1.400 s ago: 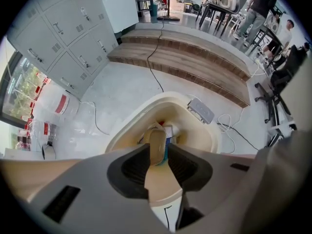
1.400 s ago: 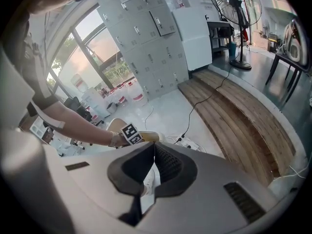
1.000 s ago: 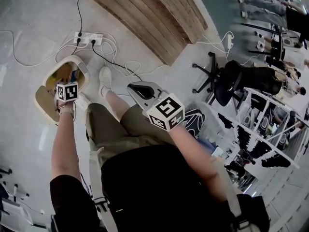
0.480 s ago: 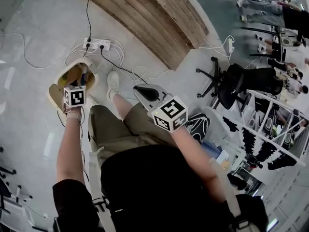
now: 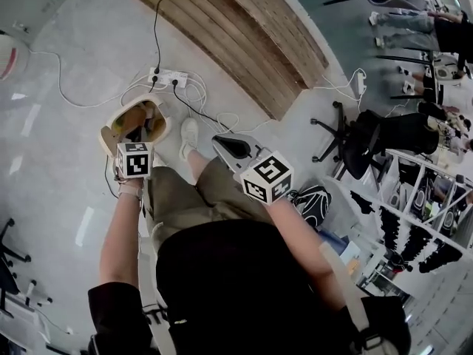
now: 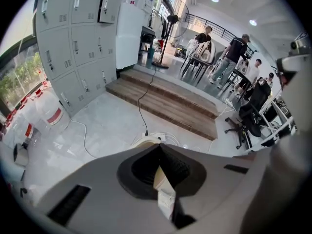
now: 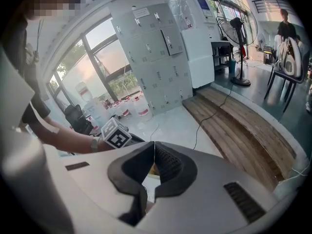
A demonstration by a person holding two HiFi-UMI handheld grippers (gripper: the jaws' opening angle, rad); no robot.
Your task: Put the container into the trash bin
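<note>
A cream trash bin [image 5: 111,129] with an oval rim stands on the grey floor, just ahead of the person's left foot. Brownish contents lie inside it; I cannot make out the container among them. My left gripper [image 5: 137,135] hangs over the bin's near edge, pointing steeply down, and its marker cube [image 5: 134,160] is just short of the rim. In the left gripper view its jaws [image 6: 158,147] meet with nothing between them, and a bit of the bin's rim [image 6: 146,139] shows beyond. My right gripper [image 5: 220,140] is held above the thigh, its jaws [image 7: 154,145] shut and empty.
A white power strip [image 5: 168,76] with trailing cables lies just past the bin, below a wooden step [image 5: 244,35]. A black office chair [image 5: 347,135] and shelving [image 5: 414,198] stand to the right. Grey lockers [image 6: 73,48], water jugs [image 6: 51,116] and several people [image 6: 234,52] show farther off.
The left gripper has lifted out of the bin's mouth and drawn back to its near edge. The right gripper has risen a little too.
</note>
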